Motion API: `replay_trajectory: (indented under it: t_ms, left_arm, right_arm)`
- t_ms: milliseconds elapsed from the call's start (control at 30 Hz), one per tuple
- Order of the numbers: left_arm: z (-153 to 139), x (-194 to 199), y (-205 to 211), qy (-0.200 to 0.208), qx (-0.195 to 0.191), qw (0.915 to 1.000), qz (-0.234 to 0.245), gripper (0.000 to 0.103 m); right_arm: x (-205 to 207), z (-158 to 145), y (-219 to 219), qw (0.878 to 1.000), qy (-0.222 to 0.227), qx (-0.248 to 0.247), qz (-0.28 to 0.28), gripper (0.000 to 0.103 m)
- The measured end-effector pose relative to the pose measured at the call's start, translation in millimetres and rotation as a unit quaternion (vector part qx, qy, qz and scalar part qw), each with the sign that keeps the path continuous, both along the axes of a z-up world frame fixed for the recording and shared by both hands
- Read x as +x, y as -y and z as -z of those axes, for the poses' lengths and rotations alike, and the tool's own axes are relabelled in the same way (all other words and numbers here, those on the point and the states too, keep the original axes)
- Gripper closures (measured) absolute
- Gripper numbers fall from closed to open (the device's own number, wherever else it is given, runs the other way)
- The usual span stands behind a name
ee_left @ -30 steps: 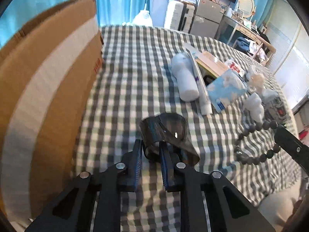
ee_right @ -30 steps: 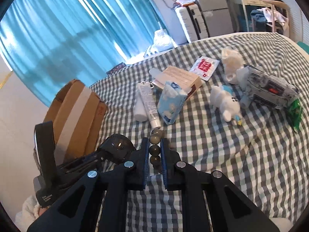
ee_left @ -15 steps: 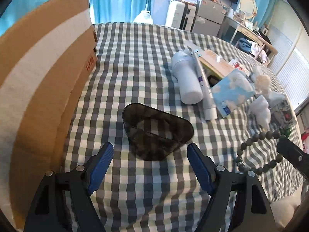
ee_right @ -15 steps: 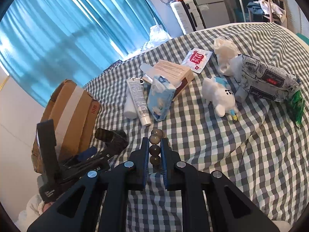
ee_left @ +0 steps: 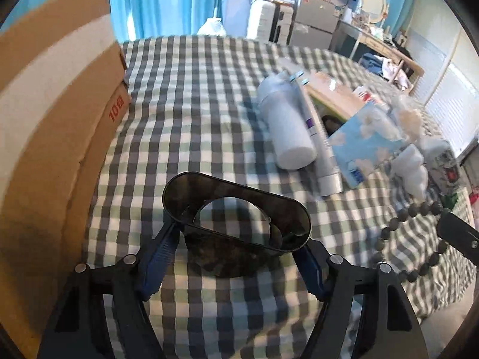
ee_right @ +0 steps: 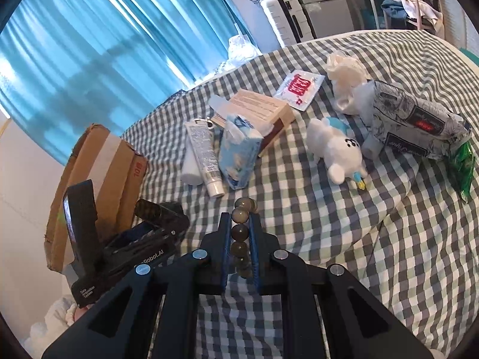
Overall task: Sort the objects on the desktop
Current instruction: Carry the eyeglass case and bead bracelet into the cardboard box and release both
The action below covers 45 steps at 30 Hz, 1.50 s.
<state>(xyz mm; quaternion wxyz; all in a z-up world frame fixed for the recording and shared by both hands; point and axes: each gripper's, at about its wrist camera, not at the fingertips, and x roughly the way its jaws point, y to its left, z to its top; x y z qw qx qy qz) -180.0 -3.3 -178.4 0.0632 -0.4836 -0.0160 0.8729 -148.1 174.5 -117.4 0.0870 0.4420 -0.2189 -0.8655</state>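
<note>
A dark translucent container [ee_left: 236, 224] with an oval rim sits between the fingers of my left gripper [ee_left: 236, 251]. The jaws stand wide and the pads touch its two ends; I cannot tell whether they press on it. It also shows in the right wrist view [ee_right: 155, 212], beside the cardboard box [ee_right: 98, 173]. My right gripper [ee_right: 241, 239] is shut on a string of dark beads [ee_right: 241, 233], held above the checkered cloth. The beads hang at the right in the left wrist view [ee_left: 419, 239].
A cardboard box [ee_left: 51, 119] stands on the left. On the checkered cloth [ee_right: 329, 224] lie a white bottle [ee_left: 287, 131], a tube [ee_right: 203, 155], a blue tissue pack [ee_right: 239, 149], a wooden box [ee_right: 257, 107], a plush toy [ee_right: 338, 149], a wipes pack [ee_right: 413, 125] and a red sachet [ee_right: 299, 86].
My left gripper let go of the container's rim, opened wide and came in around its two ends. My right gripper kept hold of the beads.
</note>
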Motion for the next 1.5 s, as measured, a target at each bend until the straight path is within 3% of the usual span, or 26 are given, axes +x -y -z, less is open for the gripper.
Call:
replay_trajectory:
  t_ms: [233,500,733,967,1200,1500]
  left_arm:
    - [-46,17,10,-0.033,0.019,0.9993,-0.001,0.027]
    - [-119,42,33,-0.078,0.022,0.9966,-0.017,0.027]
    - [-182,58,60,-0.111,-0.004,0.9937,-0.015,0.027]
    - [-221,68,115,-0.132,-0.008,0.9906,-0.034,0.027]
    - [-230,53,174,-0.129,-0.014,0.9885,-0.078,0.027]
    - [-187,-2,231,-0.088,-0.021,0.9905,-0.104,0.027]
  right_arm:
    - [9,-25,17,1.0,-0.02,0.02,-0.012,0.091]
    - [29,-86,44,0.997,-0.069,0.029,-0.03,0.091]
    - [42,-145,90,0.988,-0.128,0.049,-0.068,0.091]
    - [42,-189,151,0.975,-0.17,0.056,-0.132,0.092]
    - [21,-203,212,0.964,-0.181,0.04,-0.192,0.092]
    - [-46,-172,279,0.961,-0.147,0.038,-0.231,0.092]
